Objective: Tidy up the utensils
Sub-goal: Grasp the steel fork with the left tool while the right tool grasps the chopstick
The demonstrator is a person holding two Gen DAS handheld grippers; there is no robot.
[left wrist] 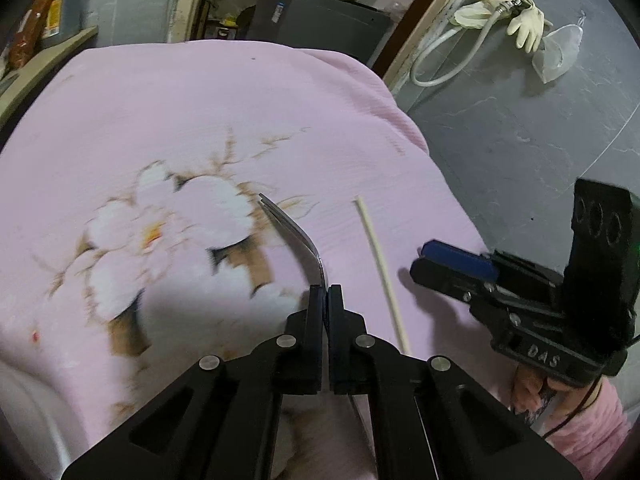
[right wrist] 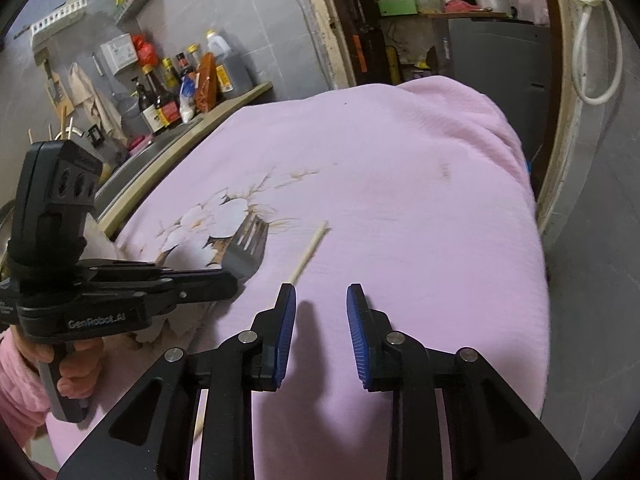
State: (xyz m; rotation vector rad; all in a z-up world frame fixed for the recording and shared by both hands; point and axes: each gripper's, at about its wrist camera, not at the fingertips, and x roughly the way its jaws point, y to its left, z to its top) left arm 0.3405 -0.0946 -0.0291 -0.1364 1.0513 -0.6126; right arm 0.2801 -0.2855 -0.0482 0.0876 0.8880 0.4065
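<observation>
A metal fork [left wrist: 296, 232] sticks out from my left gripper [left wrist: 325, 290], which is shut on its handle; the tines curve up over the flower print. In the right wrist view the fork [right wrist: 246, 248] shows its slotted head ahead of the left gripper [right wrist: 234, 282]. A pale wooden chopstick [left wrist: 380, 264] lies on the pink cloth [left wrist: 200, 100] between the two grippers. My right gripper [right wrist: 321, 296] stands open with only cloth between its blue pads, and the chopstick [right wrist: 308, 252] runs past its left finger. The right gripper [left wrist: 420, 258] also shows at the right of the left wrist view.
Sauce bottles [right wrist: 180, 88] crowd a counter at the far left. Beyond the cloth-covered table is a doorway with a grey cabinet [right wrist: 496, 52]. The table's right edge drops to grey floor [right wrist: 592, 280], where a hose and rubber gloves [left wrist: 500, 12] lie. A pink-sleeved hand [right wrist: 76, 368] holds the left gripper.
</observation>
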